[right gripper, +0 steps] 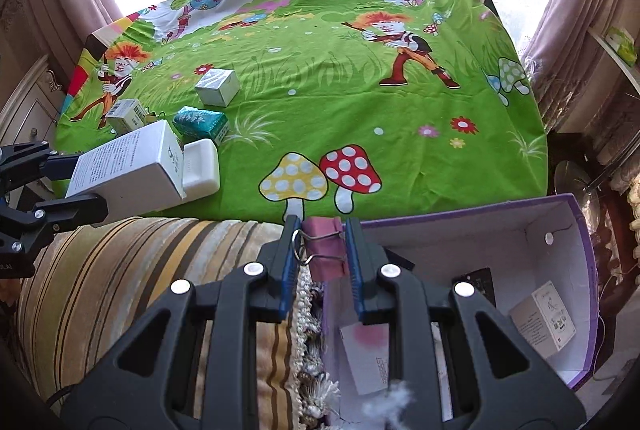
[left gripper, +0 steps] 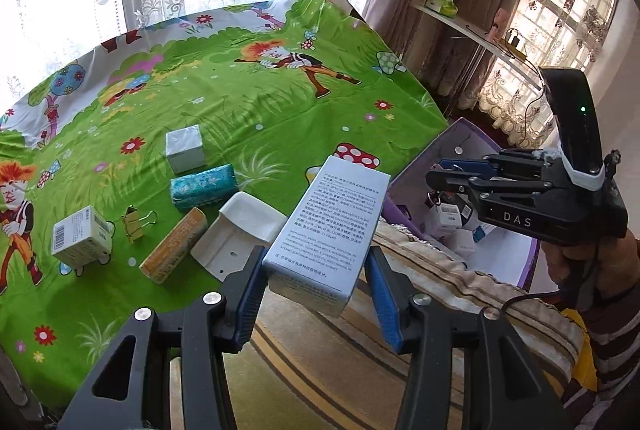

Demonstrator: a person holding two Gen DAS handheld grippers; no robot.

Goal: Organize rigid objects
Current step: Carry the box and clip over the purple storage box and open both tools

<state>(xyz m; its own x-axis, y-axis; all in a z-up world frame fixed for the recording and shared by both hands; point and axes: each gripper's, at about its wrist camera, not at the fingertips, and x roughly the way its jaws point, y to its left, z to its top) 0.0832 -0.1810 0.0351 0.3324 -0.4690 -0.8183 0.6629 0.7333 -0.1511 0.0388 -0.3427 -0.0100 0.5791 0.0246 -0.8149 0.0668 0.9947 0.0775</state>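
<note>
Sorting looks half done: left hand-held gripper (left gripper: pixel 316 294) pinches a white carton (left gripper: pixel 330 230) above the counter's (right gripper: pixel 360 101) edge, right hand-held gripper (right gripper: pixel 320 262) pinches a pink binder clip (right gripper: pixel 325 250) over the part-filled purple box (right gripper: pixel 580 270); six items remain.

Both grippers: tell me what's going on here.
A person is clearing small items off the green cartoon tablecloth into the purple box. The left gripper holds a tall white carton; the right gripper holds a pink binder clip at the box's edge. Several boxes remain on the table.
</note>
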